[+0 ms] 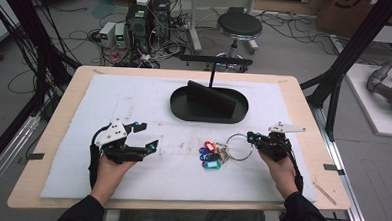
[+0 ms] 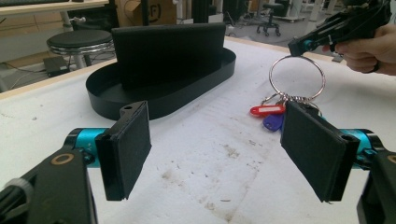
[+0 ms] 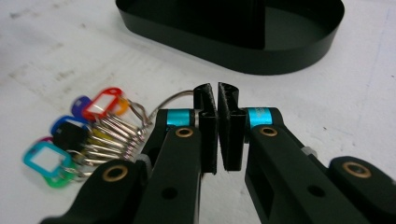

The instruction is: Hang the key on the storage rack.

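So the key ring [image 1: 239, 146] with its bunch of coloured tags [image 1: 211, 157] sits on the white mat [image 1: 134, 98] over the tabletop [image 1: 63, 129], right of centre. The right gripper [image 1: 250, 137] has its jaws pinched tight on the ring's far edge, ring tipped up a bit. The left gripper [image 1: 149, 136] hangs well off to the left with jaws wide, nothing in them. Behind the keys there's a black oval tray [image 1: 209, 105] with an upright divider [image 1: 210, 94], close but not touching. Nothing between tray and keys. A stool [image 1: 239, 26] stands on the floor beyond.
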